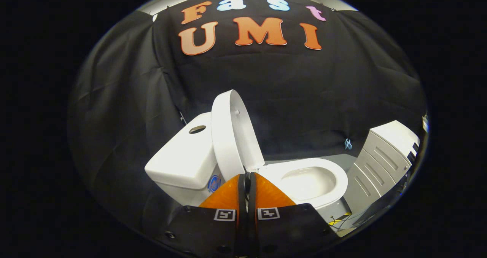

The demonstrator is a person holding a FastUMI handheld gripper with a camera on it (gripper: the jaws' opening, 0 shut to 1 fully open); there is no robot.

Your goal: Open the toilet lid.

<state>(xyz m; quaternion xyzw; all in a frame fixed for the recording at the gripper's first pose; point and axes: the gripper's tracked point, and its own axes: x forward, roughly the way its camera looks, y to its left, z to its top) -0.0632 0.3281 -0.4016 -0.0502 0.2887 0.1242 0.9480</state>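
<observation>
The task is judged to be almost done, or done already: the toilet lid (232, 136) is seen raised, standing nearly upright and leaning back toward the tank (182, 159), and the bowl (310, 182) is left uncovered. It cannot be told whether the lid rests fully against the tank or is a little apart from it. If something is left, it is only to make sure that the lid stays up by itself.

Going from left to right: beyond the fingers and to their left, the white tank is seen, with a round flush button (197, 129) on its top. The lid is just ahead of the fingertips and slightly to the left. It is white, glossy and oval, with a thick rounded edge, and its inner side is turned to the bowl. To the right of the fingers the open bowl is found, white and smooth. Farther right, a white cabinet (380, 159) with grooved fronts stands near the toilet.

The hand-held gripper (247, 178) is pressed together; its fingers meet with nothing held between them, and the tips are close to the lower edge of the lid.
</observation>
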